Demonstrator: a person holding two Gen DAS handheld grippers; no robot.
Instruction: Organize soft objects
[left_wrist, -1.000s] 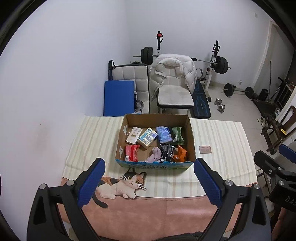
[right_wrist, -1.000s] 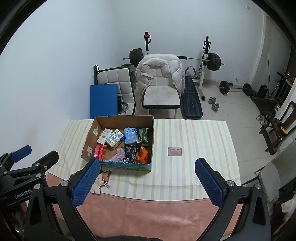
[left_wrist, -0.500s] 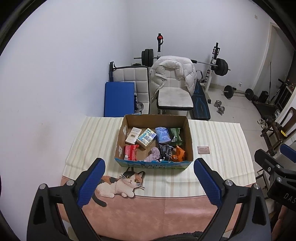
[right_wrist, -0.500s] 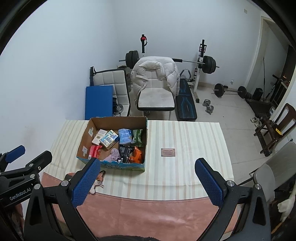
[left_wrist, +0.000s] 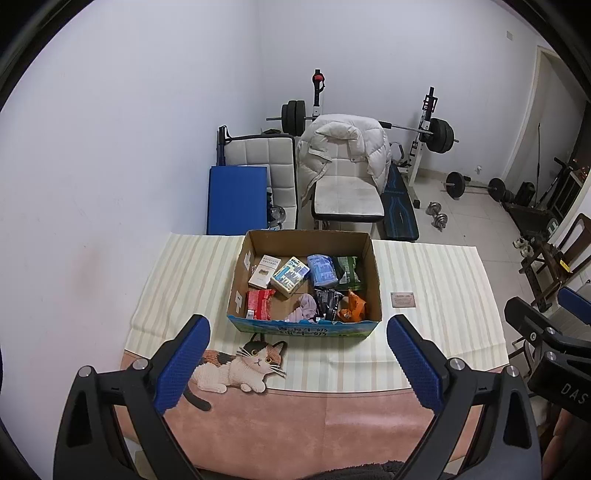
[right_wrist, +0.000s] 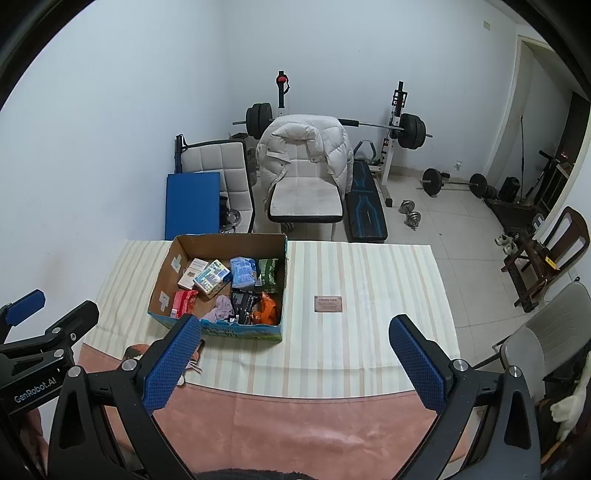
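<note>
left hand-held gripper (left_wrist: 297, 363) is hanging wide open and empty over the near edge of the table (left_wrist: 443, 273), and the cardboard box (left_wrist: 306, 325) is sitting dead ahead between its blue pads, well apart from them. the box's long axis is running left to right across this view. inside, the purple cloth (left_wrist: 304, 312) is lying against the near wall, with the blue pack (left_wrist: 322, 269) and green pack (left_wrist: 347, 267) further back.

switching to the right wrist view: right hand-held gripper (right_wrist: 295, 363) is also gaping wide and carrying nothing. the cardboard box (right_wrist: 221, 328) is lying ahead and off to the left, its near edge just past the left pad; the purple cloth (right_wrist: 221, 308) is showing near that edge. so the left hand-held gripper looks better lined up for a reach in.

compared with a second ago, both cameras are sitting higher and further back: the box is looking smaller, and more pink table front is showing. nothing in the box has shifted.
</note>
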